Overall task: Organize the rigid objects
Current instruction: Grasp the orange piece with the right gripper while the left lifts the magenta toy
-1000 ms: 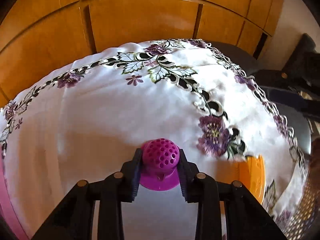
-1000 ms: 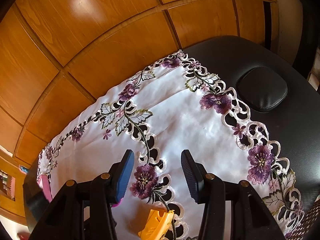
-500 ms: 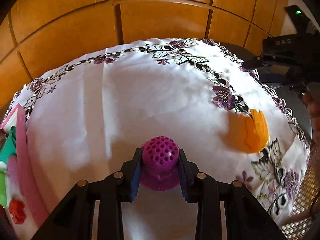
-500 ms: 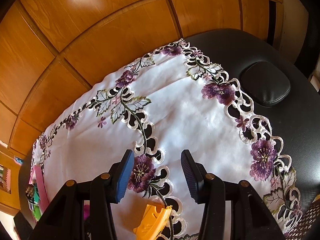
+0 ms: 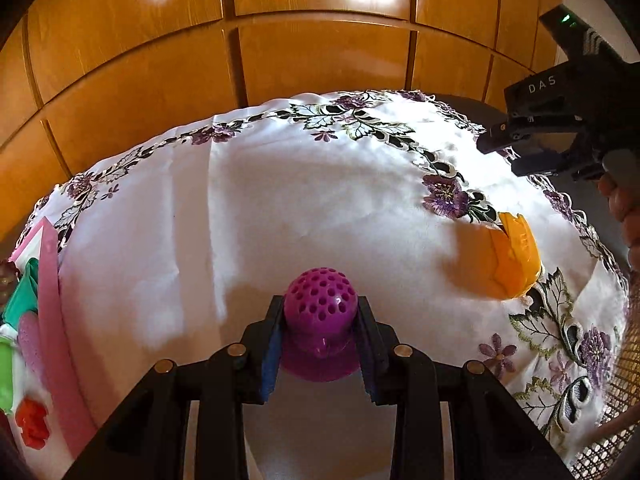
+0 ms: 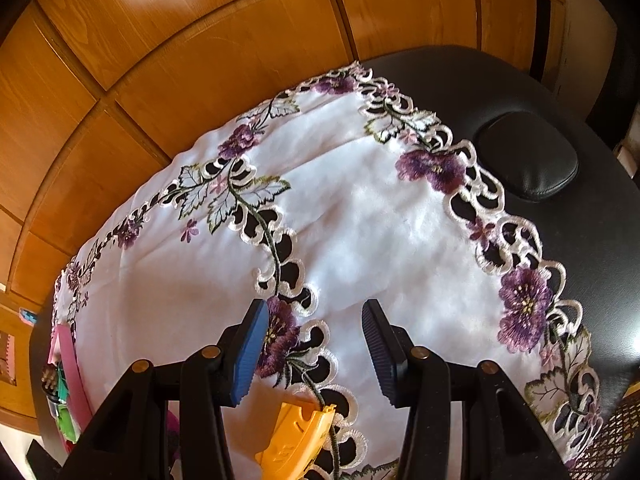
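Observation:
My left gripper (image 5: 320, 336) is shut on a purple perforated dome-shaped piece (image 5: 319, 316), held above the white embroidered cloth (image 5: 280, 208). An orange plastic piece (image 5: 512, 258) lies on the cloth to the right of it. In the right wrist view that orange piece (image 6: 296, 440) sits just below the right gripper (image 6: 316, 352), which stands open above the cloth with nothing between its fingers. From the left wrist view the right gripper's black body (image 5: 560, 128) shows at the upper right, with a person's hand (image 5: 624, 208) behind it.
A pink tray (image 5: 52, 312) at the cloth's left edge holds green, white and red items. Wooden panels (image 5: 320, 52) rise behind the table. A black padded surface (image 6: 560, 120) extends beyond the cloth on the right. A woven cane surface (image 5: 624, 380) shows at the far right.
The left gripper has carried the purple piece leftward across the cloth, bringing the pink tray into view at the left. The right gripper has barely moved and stays open.

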### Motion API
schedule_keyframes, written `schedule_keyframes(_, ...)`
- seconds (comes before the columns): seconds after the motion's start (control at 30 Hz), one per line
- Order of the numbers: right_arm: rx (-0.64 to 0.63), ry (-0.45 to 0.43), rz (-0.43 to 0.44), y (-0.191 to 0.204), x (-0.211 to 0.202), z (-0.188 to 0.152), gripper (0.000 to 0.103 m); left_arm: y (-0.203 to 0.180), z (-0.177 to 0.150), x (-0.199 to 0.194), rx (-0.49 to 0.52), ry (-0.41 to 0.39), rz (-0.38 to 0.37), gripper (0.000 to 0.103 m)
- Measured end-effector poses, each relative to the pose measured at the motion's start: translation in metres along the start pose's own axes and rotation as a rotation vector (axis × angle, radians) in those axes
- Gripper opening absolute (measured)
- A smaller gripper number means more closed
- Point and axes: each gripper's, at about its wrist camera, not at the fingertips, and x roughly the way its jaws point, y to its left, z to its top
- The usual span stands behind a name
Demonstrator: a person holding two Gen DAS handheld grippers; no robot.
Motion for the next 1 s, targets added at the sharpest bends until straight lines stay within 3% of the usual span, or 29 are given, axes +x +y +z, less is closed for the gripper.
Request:
schedule_keyframes(0.33,0.020,0.072,0.025,-0.002,0.009,-0.004,0.049,0.000,-0.001,-0.001,-0.003,-0.010,0.001,0.034)
schedule_keyframes(0.57,-0.018,0.118,-0.007,0.004,-0.003,-0.018,0.049,0.004,-0.002,-0.002,-0.016,-0.015,-0.015,0.034)
schedule_keyframes(0.77,-0.085,0.229,-0.021,0.018,0.010,-0.036,0.049,0.003,-0.002,-0.001,-0.020,-0.018,-0.016,0.034)
schedule_keyframes(0.9,-0.096,0.261,0.156,0.043,0.021,-0.039,0.049,0.004,-0.002,-0.002,-0.019,-0.018,-0.015,0.034)
schedule_keyframes(0.93,-0.101,0.239,0.205,0.051,0.019,-0.035,0.049,0.003,-0.002,-0.002,-0.019,-0.018,-0.014,0.034)
schedule_keyframes(1.0,-0.123,0.189,0.221,0.061,0.013,-0.029,0.049,0.004,-0.003,-0.002,-0.019,-0.019,-0.013,0.034)
